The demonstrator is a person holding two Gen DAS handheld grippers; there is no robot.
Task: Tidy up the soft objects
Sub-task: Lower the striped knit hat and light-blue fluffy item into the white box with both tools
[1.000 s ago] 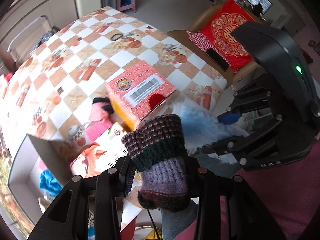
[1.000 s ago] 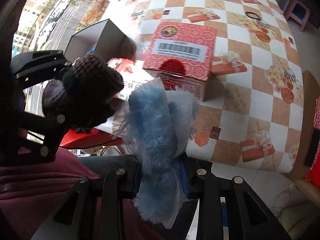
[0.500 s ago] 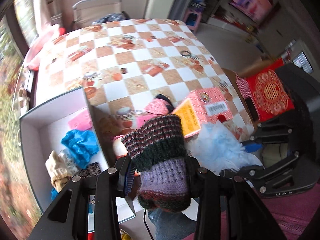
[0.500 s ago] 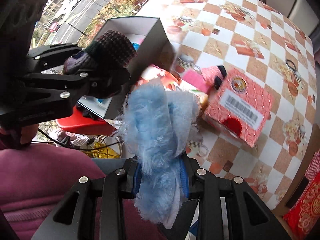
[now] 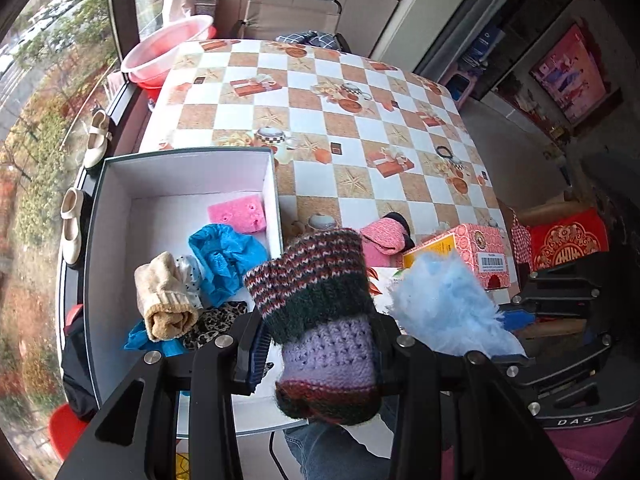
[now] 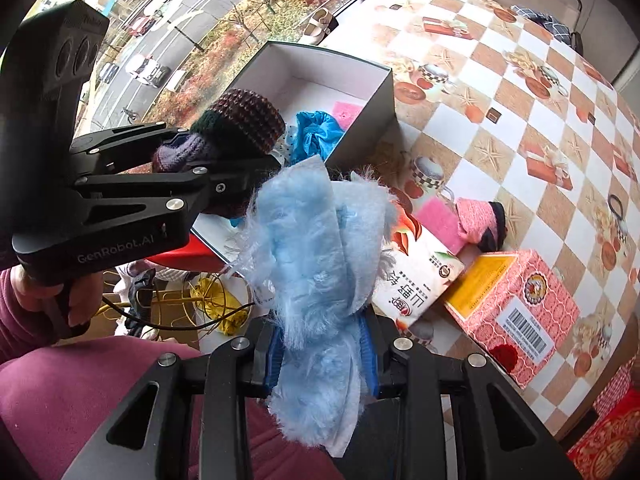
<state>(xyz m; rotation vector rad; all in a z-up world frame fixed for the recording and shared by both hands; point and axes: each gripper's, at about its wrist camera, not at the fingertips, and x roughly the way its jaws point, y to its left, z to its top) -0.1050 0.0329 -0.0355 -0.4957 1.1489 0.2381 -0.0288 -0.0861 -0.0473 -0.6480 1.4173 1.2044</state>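
Observation:
My left gripper (image 5: 318, 354) is shut on a striped knitted sock (image 5: 320, 300), held up near the front right corner of the open white box (image 5: 188, 168). It also shows in the right wrist view (image 6: 236, 124). My right gripper (image 6: 320, 352) is shut on a fluffy light-blue cloth (image 6: 316, 248), just right of the left gripper; the cloth shows in the left wrist view (image 5: 444, 304). The box holds a pink sponge (image 5: 238, 213), a blue cloth (image 5: 224, 256), a beige rolled sock (image 5: 164, 296) and a leopard-print piece (image 5: 212, 320).
A pink rolled sock (image 6: 478, 218) and a pink sponge (image 6: 438, 218) lie on the checkered table (image 5: 352, 128). A red patterned carton (image 6: 516, 304) and a white printed packet (image 6: 416, 276) sit near the front edge. A pink basin (image 5: 168, 50) stands at the far left.
Both grippers have swung left with their loads, from over the red carton to beside the open box. The box interior has come into full view.

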